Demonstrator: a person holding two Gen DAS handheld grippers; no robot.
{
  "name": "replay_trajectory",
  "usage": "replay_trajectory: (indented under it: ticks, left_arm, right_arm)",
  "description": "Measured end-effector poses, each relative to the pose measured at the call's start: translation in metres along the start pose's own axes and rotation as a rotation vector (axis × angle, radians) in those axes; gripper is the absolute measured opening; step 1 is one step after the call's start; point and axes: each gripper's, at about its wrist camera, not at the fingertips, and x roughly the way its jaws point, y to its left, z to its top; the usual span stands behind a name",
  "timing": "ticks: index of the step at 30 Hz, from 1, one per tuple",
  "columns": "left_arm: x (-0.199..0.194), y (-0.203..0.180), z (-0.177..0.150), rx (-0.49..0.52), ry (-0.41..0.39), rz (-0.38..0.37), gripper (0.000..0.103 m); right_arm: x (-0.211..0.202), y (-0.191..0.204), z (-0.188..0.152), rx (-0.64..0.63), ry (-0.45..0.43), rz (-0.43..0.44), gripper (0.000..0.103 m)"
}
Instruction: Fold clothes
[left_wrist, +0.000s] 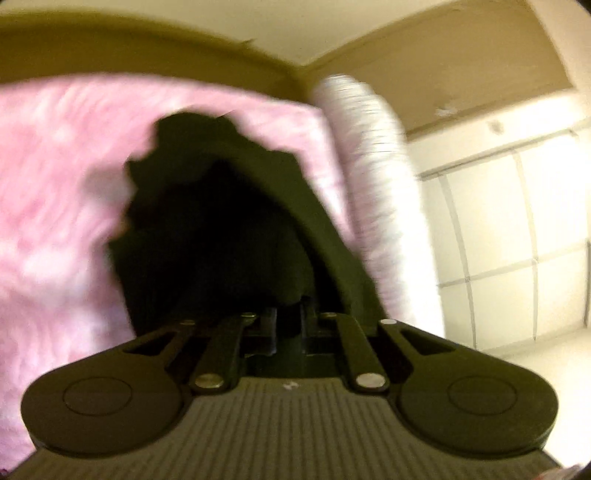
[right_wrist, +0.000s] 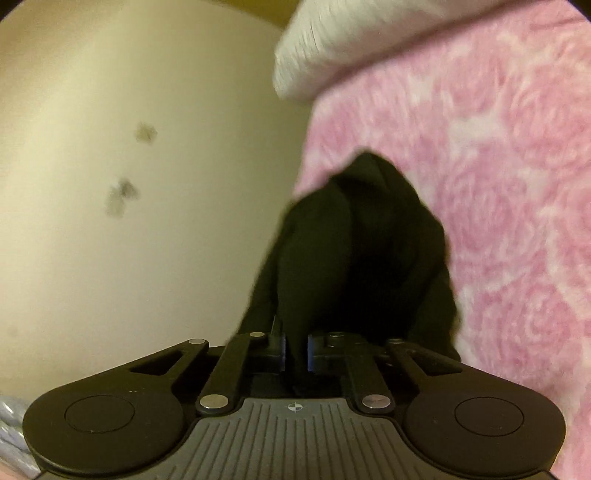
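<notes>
Bedroom: pink fleece blanket (right_wrist: 498, 184), pillow (right_wrist: 332, 44)

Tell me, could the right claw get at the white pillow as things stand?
Probably not yet. The right claw is shut on the black garment, which hangs between it and the white pillow lying beyond on the pink blanket. It would have to let go first.

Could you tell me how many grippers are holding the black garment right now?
2. The left gripper pinches one part of the black garment; the right gripper pinches another part, both above the pink blanket.
</notes>
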Motion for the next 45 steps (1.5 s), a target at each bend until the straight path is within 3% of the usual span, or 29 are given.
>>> replay_trajectory:
  ticks: [4,8,14,17,22,26,28,30,34,35,36,38,42,45]
  left_arm:
    - [-0.031,-0.072,-0.004,0.155,-0.007,-0.094,0.007]
    - [-0.057,-0.153,-0.035,0.305,-0.008,-0.204,0.007]
    - [-0.098,-0.275,-0.113,0.484,0.019,-0.385,0.007]
    - [-0.114,-0.331,-0.167,0.54,0.046,-0.498,0.007]
    - [-0.119,-0.397,-0.245,0.53,0.127,-0.642,0.008]
    - [-0.098,-0.418,-0.312,0.522,0.247,-0.641,0.008]
    - [-0.073,-0.417,-0.344,0.525,0.353,-0.603,0.008]
    - [-0.031,-0.405,-0.373,0.566,0.478,-0.484,0.009]
    - [0.035,-0.368,-0.441,0.673,0.634,-0.096,0.01]
    - [0.049,-0.357,-0.453,0.733,0.649,0.021,0.011]
    - [0.055,-0.345,-0.465,0.809,0.647,0.115,0.009]
    - [0.061,-0.324,-0.481,0.923,0.636,0.219,0.01]
    - [0.07,-0.295,-0.501,0.995,0.69,0.321,0.014]
    - [0.052,-0.287,-0.515,1.073,0.673,0.365,0.017]
  right_arm:
    - [-0.078,0.02,0.003,0.02,-0.137,0.088,0.009]
    - [-0.167,0.045,0.005,0.006,-0.271,0.174,0.009]
    - [-0.3,0.082,0.007,-0.015,-0.471,0.304,0.009]
    - [-0.394,0.107,0.004,-0.089,-0.585,0.327,0.009]
    - [-0.555,0.144,-0.018,-0.237,-0.757,0.24,0.009]
    - [-0.654,0.155,-0.047,-0.33,-0.834,0.025,0.009]
    - [-0.686,0.146,-0.061,-0.314,-0.847,-0.109,0.009]
    - [-0.695,0.129,-0.064,-0.278,-0.79,-0.303,0.012]
    - [-0.692,0.056,-0.065,-0.049,-0.543,-0.606,0.026]
    - [-0.697,0.042,-0.076,-0.012,-0.537,-0.677,0.037]
    - [-0.702,0.033,-0.086,0.001,-0.538,-0.735,0.055]
    - [-0.703,0.023,-0.108,0.028,-0.54,-0.776,0.074]
    - [-0.701,0.007,-0.153,0.094,-0.495,-0.831,0.076]
    - [-0.69,0.004,-0.185,0.124,-0.429,-0.842,0.076]
